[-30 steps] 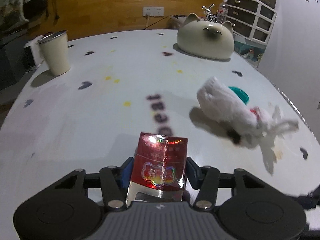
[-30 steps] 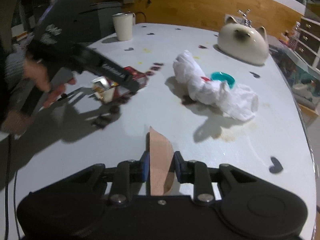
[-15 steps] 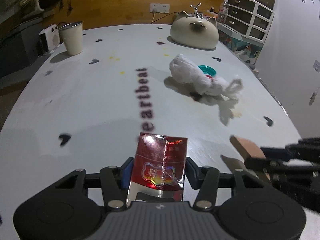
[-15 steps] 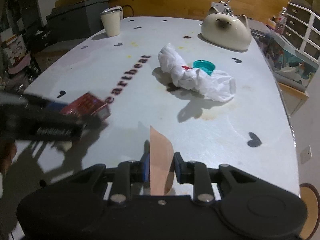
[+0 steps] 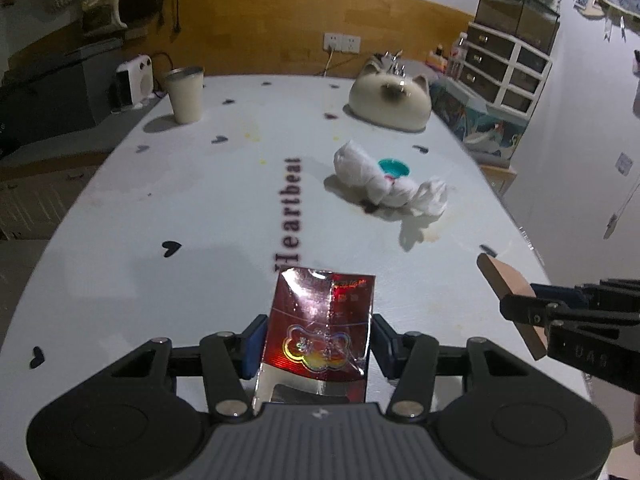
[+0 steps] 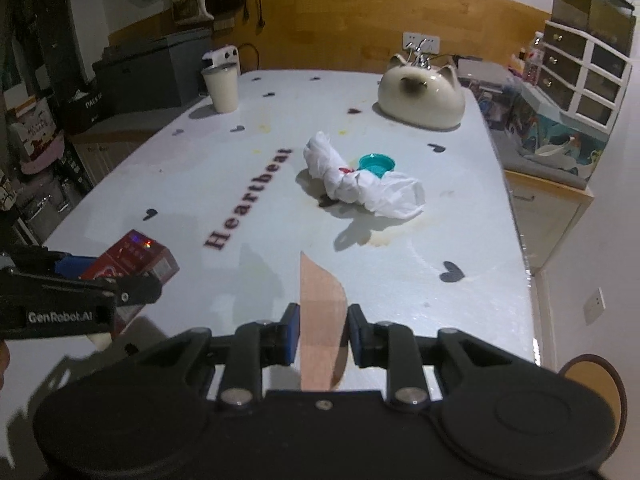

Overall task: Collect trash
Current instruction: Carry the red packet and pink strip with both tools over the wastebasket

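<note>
1. The left gripper (image 5: 318,346) has its jaws closed against the sides of a red foil packet (image 5: 320,332), low in the centre of the left wrist frame. The packet's long axis runs forward along the fingers, its torn top edge pointing up-frame toward the "Heartbeat" lettering (image 5: 291,210).
2. The right gripper (image 6: 322,336) pinches a thin brown cardboard piece (image 6: 320,320) edge-on at lower centre. Its long axis also points forward, and the far end is cut at a slant.
3. A crumpled white plastic bag (image 5: 384,184) lies right of centre on the table (image 5: 200,220), long axis running lower right, touching a teal lid (image 5: 394,167) behind it.
4. Bare tabletop fills the left half of both frames. The table's right edge runs close to the right gripper, with floor below it at far right.
5. A cup (image 5: 185,94) stands at upper left and a cat-shaped ceramic (image 5: 390,98) at upper right, both well apart from the grippers.
6. The right wrist view shows the red packet (image 6: 136,258) from the side as boxy rather than flat. The left wrist view shows the cardboard's broad face (image 5: 514,300) at the right edge.
</note>
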The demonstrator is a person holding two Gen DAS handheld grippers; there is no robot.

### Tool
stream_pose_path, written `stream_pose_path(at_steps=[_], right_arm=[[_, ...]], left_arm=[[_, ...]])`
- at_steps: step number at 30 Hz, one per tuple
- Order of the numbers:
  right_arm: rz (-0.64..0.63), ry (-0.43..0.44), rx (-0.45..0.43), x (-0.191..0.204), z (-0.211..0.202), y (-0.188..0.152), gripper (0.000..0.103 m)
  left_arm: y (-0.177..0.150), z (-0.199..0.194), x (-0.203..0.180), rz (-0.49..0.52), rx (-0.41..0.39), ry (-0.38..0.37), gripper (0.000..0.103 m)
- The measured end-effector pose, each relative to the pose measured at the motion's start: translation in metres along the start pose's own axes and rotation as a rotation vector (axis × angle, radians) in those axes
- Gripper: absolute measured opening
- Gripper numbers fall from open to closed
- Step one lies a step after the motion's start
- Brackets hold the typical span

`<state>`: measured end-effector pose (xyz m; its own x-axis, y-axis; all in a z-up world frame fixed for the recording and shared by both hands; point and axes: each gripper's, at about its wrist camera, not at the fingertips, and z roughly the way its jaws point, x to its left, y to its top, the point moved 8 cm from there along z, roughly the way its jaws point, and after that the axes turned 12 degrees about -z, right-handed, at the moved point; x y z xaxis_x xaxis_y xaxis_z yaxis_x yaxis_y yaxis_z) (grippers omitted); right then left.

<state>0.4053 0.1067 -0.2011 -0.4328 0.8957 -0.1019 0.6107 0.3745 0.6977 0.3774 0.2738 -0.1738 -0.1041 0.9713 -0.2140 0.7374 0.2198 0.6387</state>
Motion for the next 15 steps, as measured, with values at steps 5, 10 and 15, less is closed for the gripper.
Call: stream_pose_path(at_steps=[5,10,15], right_arm=[[0.027,-0.013,-0.026,-0.005,-0.033,-0.004,0.026],[0.03,-0.011,-0.066,-0.012,-0.064,-0.009,0.026],[0.036,-0.014,-0.087,-0.024,-0.087,-0.016,0.026]], left_arm=[[-0.006,-0.026,-0.012,-0.004,-0.023,-0.008,0.054],[-0.014,-0.044,-0.025,-0.01,-0.035,-0.008,0.054],[-0.023,-0.058,-0.045,-0.014,-0.05,-0.001,0.054]])
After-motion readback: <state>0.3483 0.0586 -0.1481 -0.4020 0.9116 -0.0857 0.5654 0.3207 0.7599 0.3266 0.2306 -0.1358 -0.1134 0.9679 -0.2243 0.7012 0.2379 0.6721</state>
